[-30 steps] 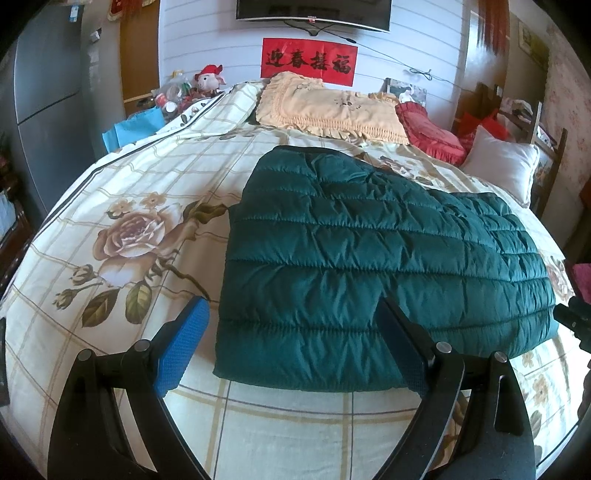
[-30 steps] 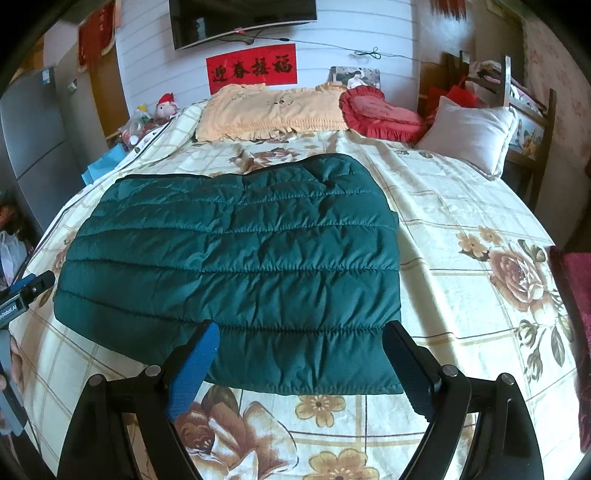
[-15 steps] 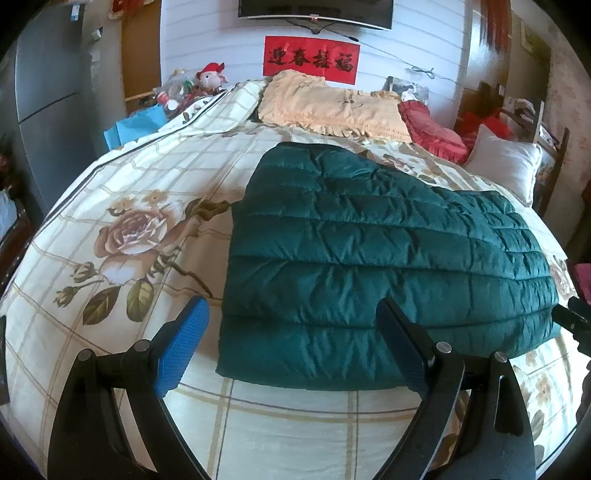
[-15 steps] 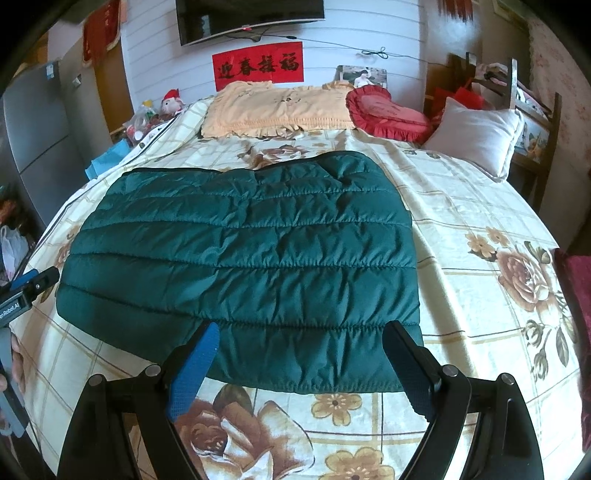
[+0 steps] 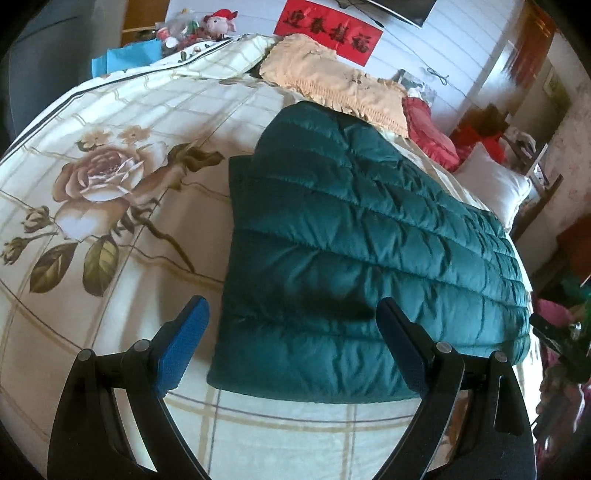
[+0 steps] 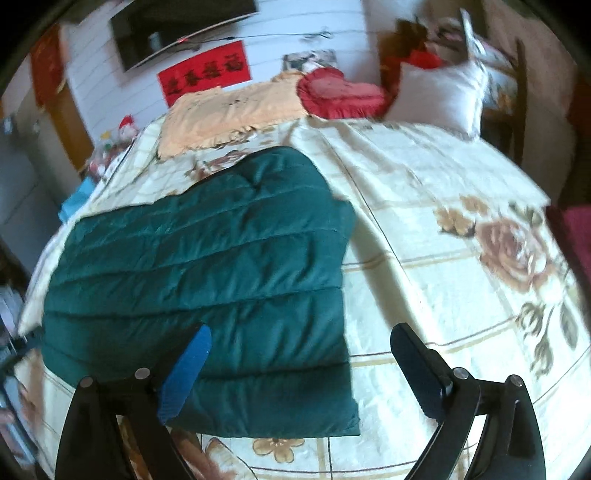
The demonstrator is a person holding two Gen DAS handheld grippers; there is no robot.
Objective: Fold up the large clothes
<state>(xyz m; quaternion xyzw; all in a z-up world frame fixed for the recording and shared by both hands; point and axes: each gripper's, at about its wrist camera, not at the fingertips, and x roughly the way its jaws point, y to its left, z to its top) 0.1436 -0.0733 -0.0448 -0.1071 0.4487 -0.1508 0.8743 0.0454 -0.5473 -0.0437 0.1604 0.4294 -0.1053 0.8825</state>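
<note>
A dark green quilted jacket [image 5: 354, 251] lies folded flat on a cream bedspread with rose prints [image 5: 103, 206]. My left gripper [image 5: 291, 332] hovers open over the jacket's near left corner, nothing between its blue pads. The same jacket [image 6: 207, 277] shows in the right wrist view, its near right corner under my right gripper [image 6: 301, 354]. That gripper's jaws are opening wider and hold nothing. Both point steeply down at the near hem. The other gripper shows as a dark shape [image 5: 557, 336] at the right edge.
A peach pillow [image 5: 340, 88], a red heart cushion [image 6: 340, 92] and a white pillow [image 6: 439, 96] lie at the head of the bed. A red banner [image 5: 328, 33] and a TV [image 6: 177, 33] hang on the wall. Toys and a blue bag [image 5: 129, 59] sit far left.
Both grippers have come closer to the jacket's near hem and rolled, the left toward its left corner, the right toward its right corner. The right jaws stand a little wider.
</note>
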